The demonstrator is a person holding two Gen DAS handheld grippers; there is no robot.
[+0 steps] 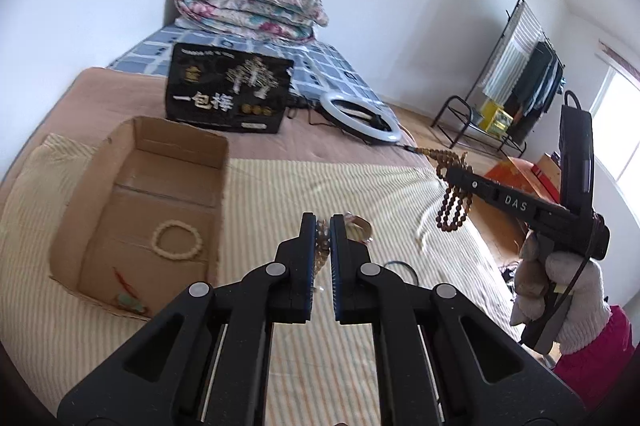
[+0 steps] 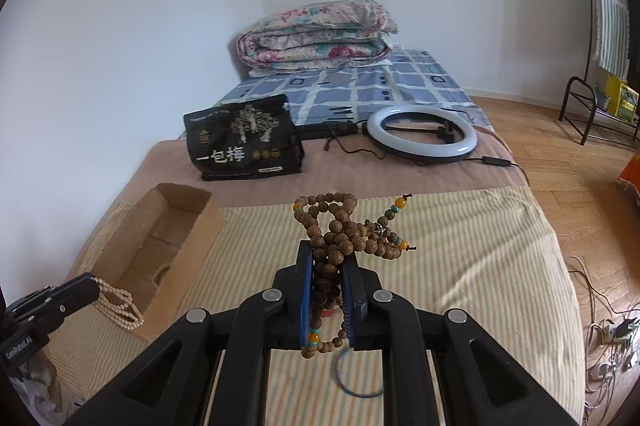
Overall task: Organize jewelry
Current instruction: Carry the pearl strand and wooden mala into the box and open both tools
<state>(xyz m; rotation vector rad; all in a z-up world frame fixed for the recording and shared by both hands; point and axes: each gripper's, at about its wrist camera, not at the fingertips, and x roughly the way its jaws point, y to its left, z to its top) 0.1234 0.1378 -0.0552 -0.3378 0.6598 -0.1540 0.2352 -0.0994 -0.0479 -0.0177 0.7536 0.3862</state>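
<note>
My left gripper [image 1: 323,222] is shut on a pearl strand [image 2: 120,302], which hangs from it beside the cardboard box [image 1: 180,146]; the strand shows between the pads in the left wrist view [image 1: 322,238]. My right gripper [image 2: 327,254] is shut on a brown wooden bead string [image 2: 340,226] and holds it above the striped cloth [image 2: 460,246]. The bead string also shows in the left wrist view [image 1: 454,206]. Inside the box lie a cream bead bracelet [image 1: 177,240] and a red and green trinket [image 1: 128,298]. A metal ring [image 1: 358,226] and a dark bangle [image 1: 402,268] lie on the cloth.
A black snack bag [image 1: 230,88] and a white ring light [image 1: 360,120] with cable lie further back on the bed. A folded floral quilt [image 1: 250,4] sits at the far end. A clothes rack [image 1: 516,82] stands by the right wall. A thin blue bangle [image 2: 358,380] lies under my right gripper.
</note>
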